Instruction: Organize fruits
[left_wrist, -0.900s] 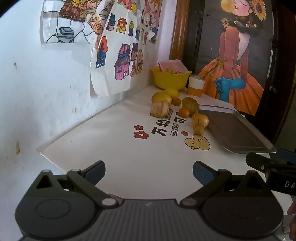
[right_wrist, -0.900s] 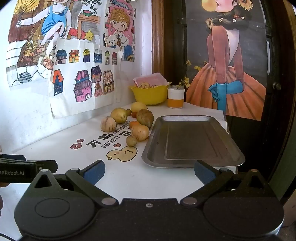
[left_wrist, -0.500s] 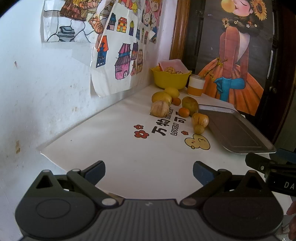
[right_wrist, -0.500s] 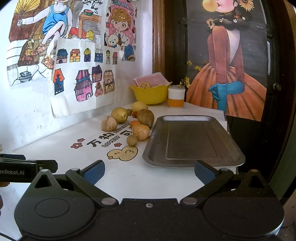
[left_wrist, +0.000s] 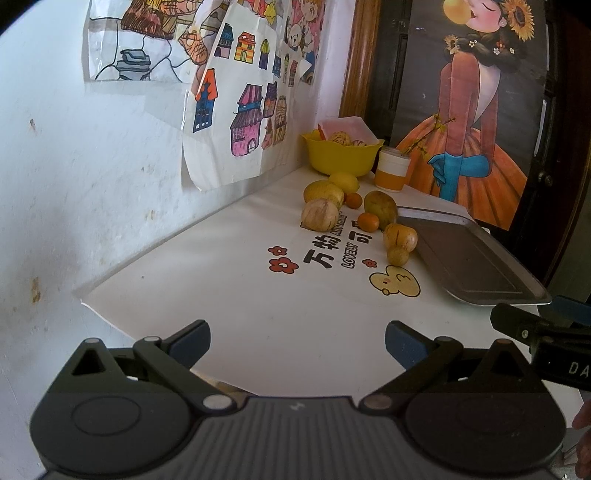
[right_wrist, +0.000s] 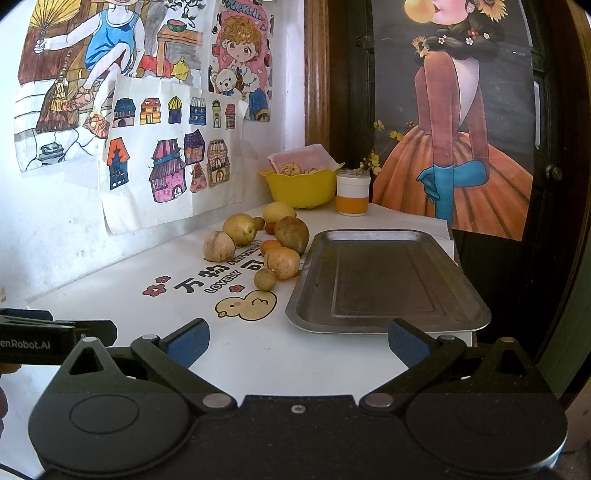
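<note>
Nothing moved | left gripper jaws spread wide, empty; right gripper likewise

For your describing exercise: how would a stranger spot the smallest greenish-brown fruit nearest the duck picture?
Find the metal tray. Off its left edge lies a fruit cluster. The little round fruit sits at the cluster's near end, just above the duck print, smaller and duller than the peach-coloured fruit touching it.

Metal tray: dull, scuffed grey finish. Yellow bowl: glossy plastic. Tabletop: smooth, matt white printed covering. Wall drawings: paper, slightly curled. Door frame: varnished wood. Hand-held gripper: matt black plastic body.
</note>
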